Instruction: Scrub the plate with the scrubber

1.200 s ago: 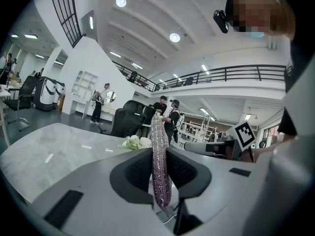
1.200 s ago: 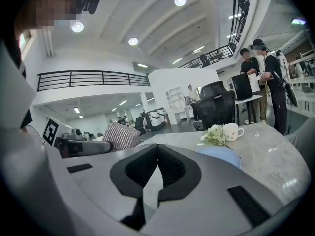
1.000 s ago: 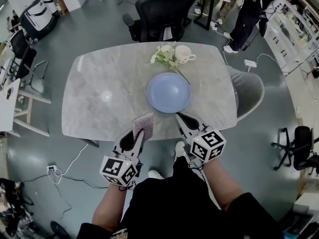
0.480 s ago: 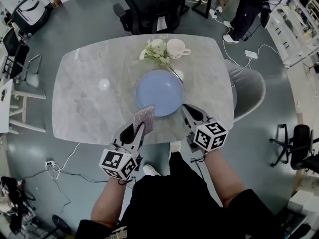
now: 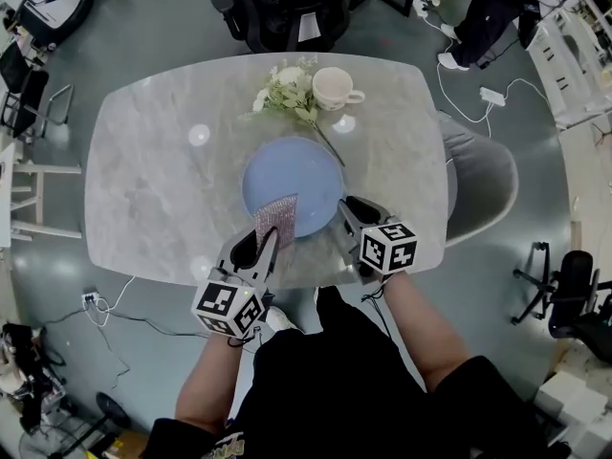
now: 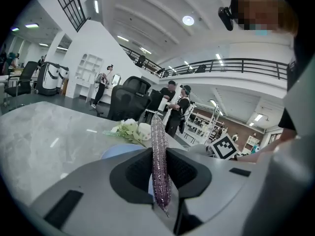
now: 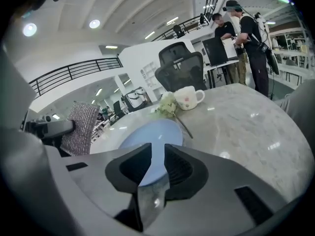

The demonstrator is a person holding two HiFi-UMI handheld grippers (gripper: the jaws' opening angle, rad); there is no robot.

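Observation:
A round blue plate [image 5: 296, 175] [image 7: 147, 134] lies on the grey marble table [image 5: 153, 189], near its front edge. My left gripper [image 5: 269, 240] [image 6: 158, 156] is shut on a sparkly pinkish scrubber [image 5: 276, 218] [image 6: 158, 161] [image 7: 81, 127], held upright on edge. The scrubber's top overlaps the plate's near rim in the head view; contact cannot be told. My right gripper [image 5: 346, 210] [image 7: 157, 156] is at the plate's near right rim. Its jaws stand together with only a thin slit and nothing between them.
A sprig of white flowers [image 5: 282, 92] [image 7: 167, 104] and a cream cup [image 5: 335, 86] [image 7: 189, 97] sit just beyond the plate. A black office chair [image 5: 287, 8] stands behind the table, a grey chair [image 5: 478, 180] at its right. People stand at the far desks.
Both grippers have moved forward over the table edge to the plate. The scrubber, earlier short of the plate, now overlaps its near rim.

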